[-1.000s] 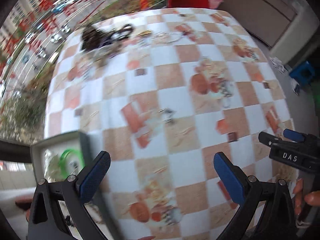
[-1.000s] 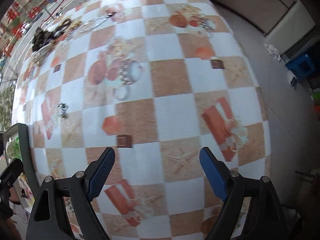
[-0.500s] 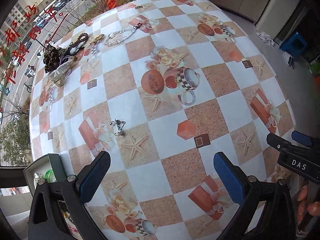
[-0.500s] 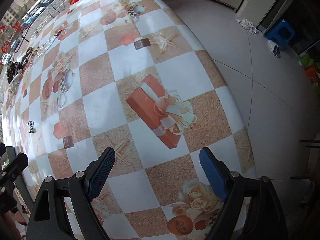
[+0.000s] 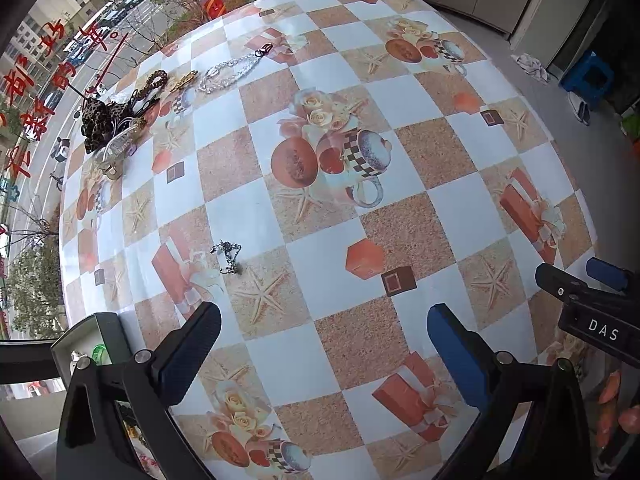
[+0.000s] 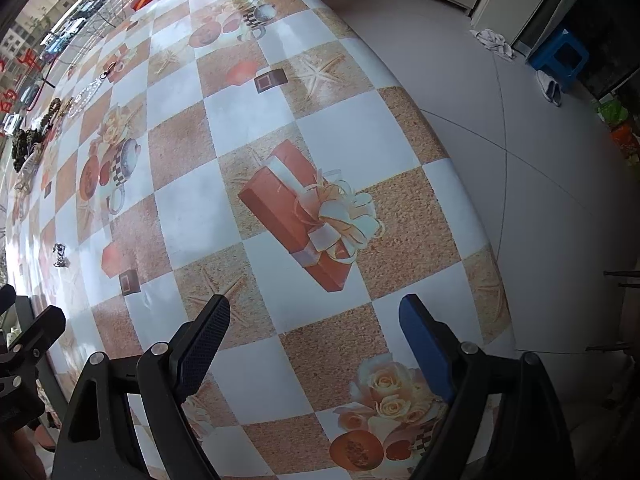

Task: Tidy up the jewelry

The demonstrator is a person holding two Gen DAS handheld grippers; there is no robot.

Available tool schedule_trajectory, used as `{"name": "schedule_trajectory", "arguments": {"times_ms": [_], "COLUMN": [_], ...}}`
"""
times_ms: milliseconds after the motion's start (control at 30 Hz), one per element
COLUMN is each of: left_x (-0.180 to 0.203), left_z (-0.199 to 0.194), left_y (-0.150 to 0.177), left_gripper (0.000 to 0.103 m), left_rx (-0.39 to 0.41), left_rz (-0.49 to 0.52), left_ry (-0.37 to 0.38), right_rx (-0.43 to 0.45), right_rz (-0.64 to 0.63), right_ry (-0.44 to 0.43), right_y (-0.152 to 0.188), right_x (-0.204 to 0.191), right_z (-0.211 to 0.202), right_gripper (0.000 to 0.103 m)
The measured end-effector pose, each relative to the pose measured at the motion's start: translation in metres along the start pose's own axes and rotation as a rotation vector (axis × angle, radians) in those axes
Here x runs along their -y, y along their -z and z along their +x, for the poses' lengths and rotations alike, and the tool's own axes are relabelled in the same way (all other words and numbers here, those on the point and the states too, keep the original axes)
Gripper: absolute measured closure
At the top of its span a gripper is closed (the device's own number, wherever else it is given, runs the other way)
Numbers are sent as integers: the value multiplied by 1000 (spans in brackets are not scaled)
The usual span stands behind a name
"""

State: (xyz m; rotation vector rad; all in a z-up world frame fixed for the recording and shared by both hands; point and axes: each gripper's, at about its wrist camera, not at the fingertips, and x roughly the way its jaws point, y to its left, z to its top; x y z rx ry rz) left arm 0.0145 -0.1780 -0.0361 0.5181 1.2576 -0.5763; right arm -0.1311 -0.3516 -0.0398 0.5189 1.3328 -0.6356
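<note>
Hovering over table (image 5: 256, 216): both grippers wide, empty.

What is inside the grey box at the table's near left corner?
In the left wrist view, the grey box shows something green and a small pale piece. The left gripper frame covers the rest, so its other contents cannot be seen.

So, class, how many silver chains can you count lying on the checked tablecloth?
2. A long silver chain lies at the far side beside the jewelry pile; a small crumpled chain lies alone nearer the open box. More may hide in the pile.
</note>
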Motion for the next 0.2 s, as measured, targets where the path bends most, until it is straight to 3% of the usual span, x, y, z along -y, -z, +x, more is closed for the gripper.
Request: {"name": "schedule_trajectory", "arguments": {"times_ms": [200], "left_x": [-3], "left_z": [-3], "left_y": [0], "left_gripper": [0], "left_rx": [21], "left_rz": [-1], "left_ry": [-1], "right_rx": [-3], "right_rz": [-10], "right_ry": [0], "right_y": [-4], "right_x": [-6], "right_z": [3], "right_gripper": [15]}}
